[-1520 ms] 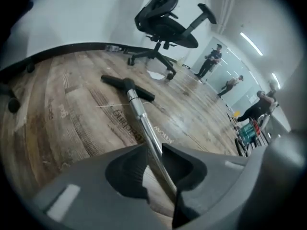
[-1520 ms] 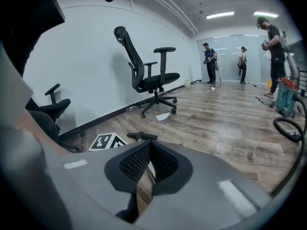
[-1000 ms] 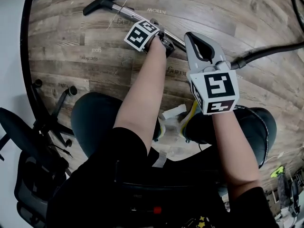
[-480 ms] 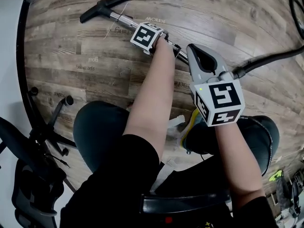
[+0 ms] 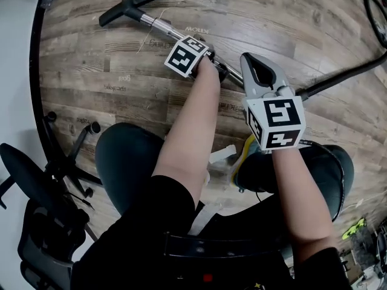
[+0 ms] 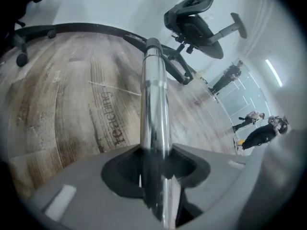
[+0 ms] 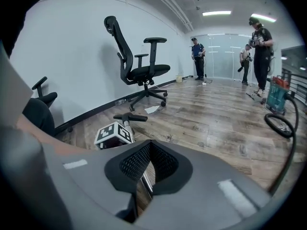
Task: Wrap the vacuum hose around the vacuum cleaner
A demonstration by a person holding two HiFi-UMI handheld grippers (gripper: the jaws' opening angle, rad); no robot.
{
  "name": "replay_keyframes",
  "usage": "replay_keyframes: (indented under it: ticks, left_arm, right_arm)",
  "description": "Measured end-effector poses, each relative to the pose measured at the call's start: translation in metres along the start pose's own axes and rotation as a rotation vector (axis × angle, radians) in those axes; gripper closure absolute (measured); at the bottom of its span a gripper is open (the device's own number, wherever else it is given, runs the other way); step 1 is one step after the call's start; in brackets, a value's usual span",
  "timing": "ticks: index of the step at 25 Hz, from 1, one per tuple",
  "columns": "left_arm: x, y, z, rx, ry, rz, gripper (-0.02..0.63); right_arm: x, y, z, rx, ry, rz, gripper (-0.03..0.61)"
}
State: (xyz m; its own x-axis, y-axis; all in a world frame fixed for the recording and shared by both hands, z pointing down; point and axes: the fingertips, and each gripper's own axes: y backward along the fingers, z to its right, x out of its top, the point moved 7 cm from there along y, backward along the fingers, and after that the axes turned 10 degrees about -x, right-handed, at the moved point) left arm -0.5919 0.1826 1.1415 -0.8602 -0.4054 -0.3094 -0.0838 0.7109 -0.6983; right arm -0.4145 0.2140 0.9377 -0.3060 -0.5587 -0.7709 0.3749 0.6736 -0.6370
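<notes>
Left gripper point(image 6: 154, 152): clamping the chrome wand point(image 5: 158, 24), having drifted slightly nearer the person over the last second. Right gripper point(image 5: 256, 59): hovering with jaws together, holding nothing. Vacuum hose point(image 5: 344, 74): trailing unwound across the floor point(image 5: 290, 17); wrapping is likely not begun.

Grippers: two – left gripper point(image 6: 156, 157), right gripper point(image 7: 149, 147). Metal wand point(image 5: 158, 24): one. Black floor head point(image 5: 130, 5): one. Black hose point(image 5: 344, 77): one. Office chairs point(image 7: 139, 68): two, seemingly. Background people point(image 7: 259, 47): three.

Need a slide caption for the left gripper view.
Left hand-held gripper clamped on the vacuum's chrome wand, wood floor beyond.
</notes>
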Motion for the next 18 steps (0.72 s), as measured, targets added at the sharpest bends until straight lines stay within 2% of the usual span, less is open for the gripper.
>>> replay_keyframes:
  ticks: [2, 5, 12, 16, 18]
  left_arm:
    - [0.005, 0.020, 0.024, -0.015, -0.038, 0.001, 0.459]
    - [0.020, 0.067, 0.069, -0.035, -0.121, -0.011, 0.459]
    - [0.047, 0.206, 0.223, -0.207, -0.412, -0.110, 0.462]
    - [0.055, 0.295, 0.302, -0.300, -0.584, -0.140, 0.460]
    - [0.061, 0.337, 0.340, -0.320, -0.638, -0.160, 0.462]
  right_arm:
    - [0.006, 0.011, 0.006, 0.004, 0.006, 0.011, 0.554]
    - [0.031, 0.050, 0.011, 0.022, -0.052, 0.032, 0.554]
    - [0.118, 0.169, 0.048, -0.038, -0.254, 0.018, 0.555]
    - [0.182, 0.251, 0.057, -0.048, -0.275, 0.026, 0.555]
    - [0.213, 0.295, 0.063, -0.061, -0.288, 0.035, 0.555]
